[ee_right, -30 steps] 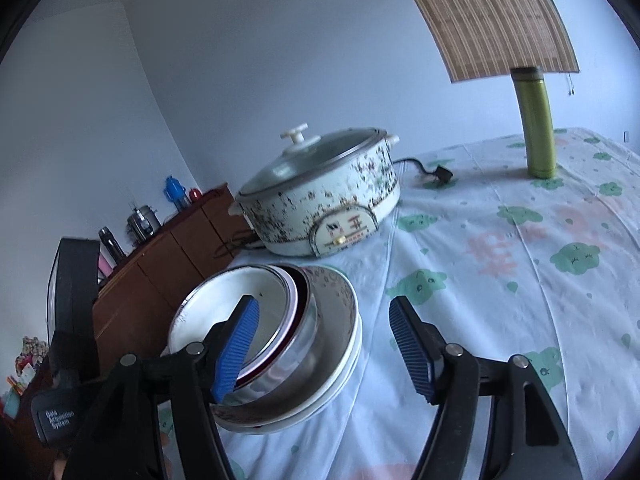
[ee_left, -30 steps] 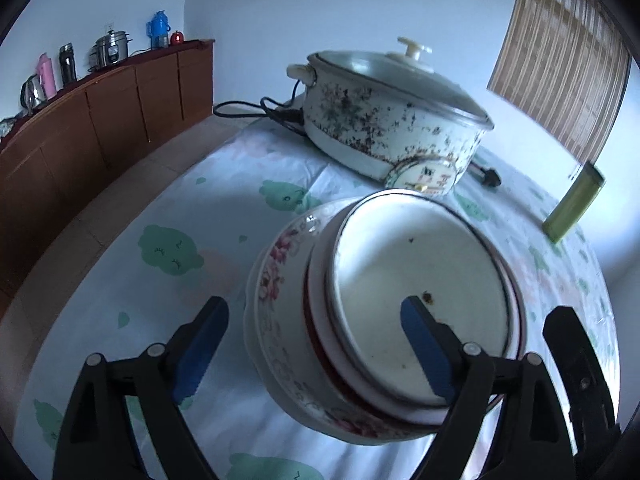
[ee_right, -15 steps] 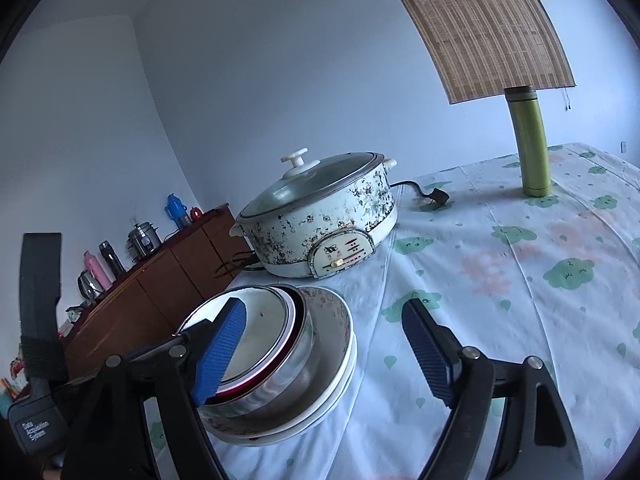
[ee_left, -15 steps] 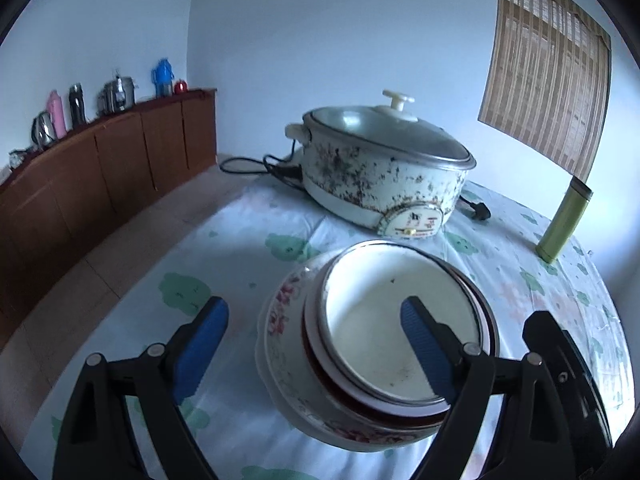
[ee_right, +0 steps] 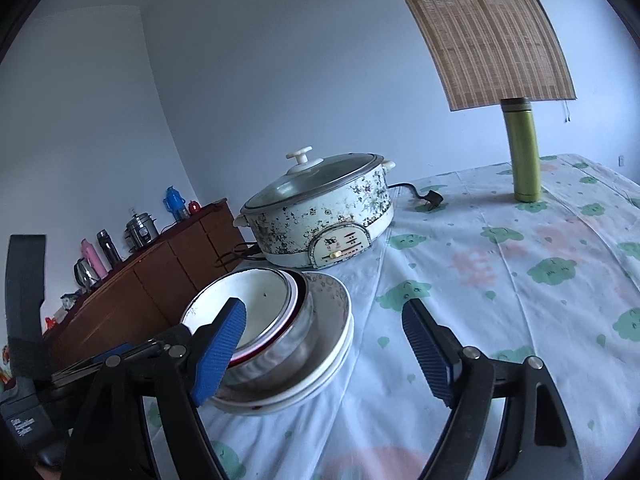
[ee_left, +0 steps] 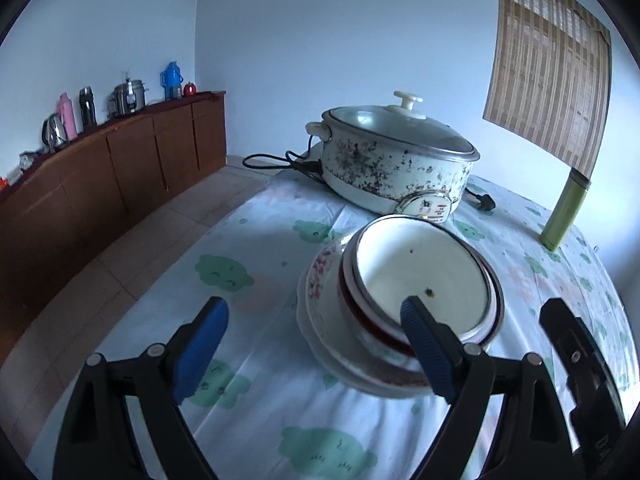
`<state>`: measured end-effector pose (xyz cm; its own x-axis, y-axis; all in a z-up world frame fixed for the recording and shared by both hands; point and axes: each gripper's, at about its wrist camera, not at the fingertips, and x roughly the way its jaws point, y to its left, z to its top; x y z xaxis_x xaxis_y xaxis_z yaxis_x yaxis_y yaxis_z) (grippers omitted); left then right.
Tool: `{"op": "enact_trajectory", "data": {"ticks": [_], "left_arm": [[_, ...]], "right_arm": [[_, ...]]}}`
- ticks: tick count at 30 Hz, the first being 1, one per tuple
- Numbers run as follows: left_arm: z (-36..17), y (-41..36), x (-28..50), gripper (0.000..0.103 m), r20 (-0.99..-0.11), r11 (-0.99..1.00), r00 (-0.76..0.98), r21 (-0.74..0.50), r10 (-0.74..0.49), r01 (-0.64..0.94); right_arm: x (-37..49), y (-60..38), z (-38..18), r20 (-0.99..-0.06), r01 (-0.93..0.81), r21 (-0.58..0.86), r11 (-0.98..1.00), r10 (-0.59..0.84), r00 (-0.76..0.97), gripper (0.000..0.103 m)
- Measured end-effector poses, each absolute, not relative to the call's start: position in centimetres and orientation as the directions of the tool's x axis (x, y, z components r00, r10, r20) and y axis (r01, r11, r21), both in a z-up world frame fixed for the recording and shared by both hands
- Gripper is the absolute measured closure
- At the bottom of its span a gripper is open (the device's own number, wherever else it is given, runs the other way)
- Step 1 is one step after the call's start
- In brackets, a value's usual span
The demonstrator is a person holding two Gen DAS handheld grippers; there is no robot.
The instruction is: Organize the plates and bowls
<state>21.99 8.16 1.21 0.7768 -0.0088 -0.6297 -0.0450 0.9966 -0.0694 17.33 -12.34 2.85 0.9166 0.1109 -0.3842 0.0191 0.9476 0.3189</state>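
Stacked bowls (ee_left: 420,296) lean on the tablecloth (ee_left: 260,240). Left gripper (ee_left: 316,348) gapes wide, empty; right gripper (ee_right: 324,352), jaws just widened, empty. A nudge could topple the stack.

Pale blue walls (ee_left: 320,40), brown wooden sideboard (ee_left: 120,168), bamboo blind (ee_left: 548,68), tiled floor (ee_left: 132,248)

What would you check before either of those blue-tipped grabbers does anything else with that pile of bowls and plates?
1. Left gripper empty, jaws apart: ok.
2. Right gripper empty, jaws just opened wider, nothing between the pads: ok.
3. Stack of bowls and plates resting on the tablecloth, nested: ok.
4. Stack level: cannot tell; the top white bowl looks tilted.
5. Stack clear of the electric pot: ok.
6. Green flask upright, far from the stack: ok.
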Motion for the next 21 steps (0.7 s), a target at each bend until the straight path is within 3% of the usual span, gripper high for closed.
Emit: {"op": "enact_trajectory", "data": {"ticks": [5,14,21], "left_arm": [[1.2,8.2,20.6,0.014,-0.612,0.998,0.791,-0.04,0.014,-0.049],[1.1,7.3,17.0,0.008,-0.46,0.996,0.884,0.041,0.087,-0.077],[1.9,8.1,14.5,0.0,-0.374,0.995,0.924,-0.013,0.083,-0.094]], "right_arm": [[15.5,-12.1,3.1,-0.358,0.021,0.309,0.951,0.096,0.929,0.021],[11.0,-11.4,3.6,-0.22,0.02,0.232,0.972,0.032,0.975,0.017],[8.8,-11.6,4.2,-0.145,0.007,0.224,0.974,0.027,0.989,0.016]]}}
